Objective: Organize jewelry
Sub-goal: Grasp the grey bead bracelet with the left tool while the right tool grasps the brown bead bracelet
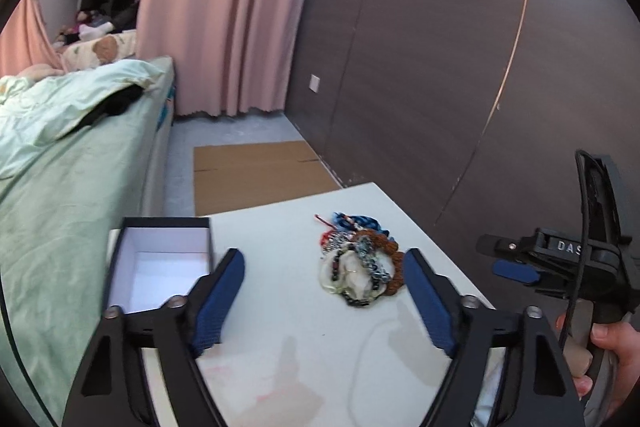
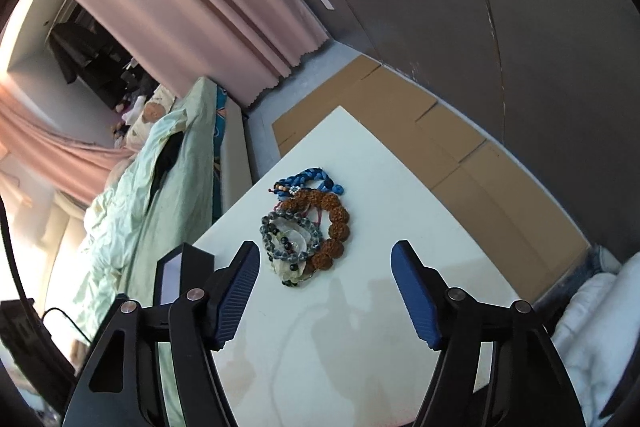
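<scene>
A heap of jewelry point(image 1: 358, 259) lies on the white table point(image 1: 288, 307): a brown bead bracelet point(image 2: 336, 223), a grey bead bracelet point(image 2: 290, 233), a blue braided cord point(image 2: 310, 179) and pale stones. An open black box with a white inside point(image 1: 160, 267) stands at the table's left edge; it also shows in the right wrist view point(image 2: 176, 273). My left gripper point(image 1: 324, 267) is open and empty, just in front of the heap. My right gripper point(image 2: 324, 261) is open and empty, hovering near the heap; it shows from the side in the left wrist view point(image 1: 516, 259).
A bed with a pale green quilt point(image 1: 60, 155) runs along the left of the table. Flat cardboard point(image 1: 256, 175) lies on the floor beyond the table. A dark wall panel point(image 1: 440, 87) stands to the right, and pink curtains point(image 1: 224, 11) hang behind.
</scene>
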A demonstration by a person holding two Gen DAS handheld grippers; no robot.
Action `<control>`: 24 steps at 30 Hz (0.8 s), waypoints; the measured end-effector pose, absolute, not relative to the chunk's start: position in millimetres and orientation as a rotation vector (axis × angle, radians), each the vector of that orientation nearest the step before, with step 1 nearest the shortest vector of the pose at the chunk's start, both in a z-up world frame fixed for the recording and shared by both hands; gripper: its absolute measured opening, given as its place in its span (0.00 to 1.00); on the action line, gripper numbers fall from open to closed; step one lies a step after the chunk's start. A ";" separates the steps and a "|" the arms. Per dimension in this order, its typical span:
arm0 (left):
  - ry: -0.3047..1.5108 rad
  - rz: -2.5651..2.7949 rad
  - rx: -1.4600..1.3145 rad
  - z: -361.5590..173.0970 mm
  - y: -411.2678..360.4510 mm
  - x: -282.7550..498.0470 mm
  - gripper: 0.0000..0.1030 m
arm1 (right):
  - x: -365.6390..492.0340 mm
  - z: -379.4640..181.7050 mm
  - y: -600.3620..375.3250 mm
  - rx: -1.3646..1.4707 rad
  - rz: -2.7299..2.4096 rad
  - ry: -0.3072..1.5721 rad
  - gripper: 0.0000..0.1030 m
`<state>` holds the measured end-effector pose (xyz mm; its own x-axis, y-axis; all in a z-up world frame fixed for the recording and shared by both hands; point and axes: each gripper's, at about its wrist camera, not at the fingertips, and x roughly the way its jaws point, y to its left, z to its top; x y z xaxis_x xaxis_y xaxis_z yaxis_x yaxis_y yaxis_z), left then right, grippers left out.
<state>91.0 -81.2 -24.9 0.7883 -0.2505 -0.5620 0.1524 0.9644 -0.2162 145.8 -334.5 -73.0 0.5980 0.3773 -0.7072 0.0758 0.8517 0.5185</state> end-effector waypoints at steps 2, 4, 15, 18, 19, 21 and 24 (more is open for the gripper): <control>0.640 -0.236 -0.161 -30.2 -87.6 98.7 0.61 | 152.9 -80.8 -335.2 0.567 0.174 0.952 0.59; 0.665 -0.252 -0.172 -37.6 -93.0 107.2 0.55 | 157.9 -87.9 -338.6 0.592 0.162 0.978 0.53; 0.754 -0.310 -0.195 -69.2 -115.9 150.4 0.45 | 180.9 -104.3 -340.5 0.715 0.181 1.028 0.49; 0.776 -0.320 -0.193 -76.2 -120.9 161.4 0.40 | 186.9 -110.2 -347.4 0.764 0.152 1.038 0.49; 0.786 -0.324 -0.192 -78.8 -122.4 165.0 0.38 | 188.5 -111.6 -349.1 0.775 0.144 1.040 0.49; 0.796 -0.331 -0.191 -83.2 -126.1 171.4 0.35 | 191.8 -113.7 -351.5 0.795 0.141 1.044 0.49; 0.805 -0.347 -0.185 -87.7 -132.4 177.5 0.31 | 194.4 -115.3 -352.2 0.809 0.145 1.052 0.49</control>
<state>177.5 -132.4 -87.7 0.6406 -0.3721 -0.6717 0.2328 0.9277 -0.2919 194.4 -352.2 -115.3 0.5151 0.4715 -0.7158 0.2600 0.7098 0.6546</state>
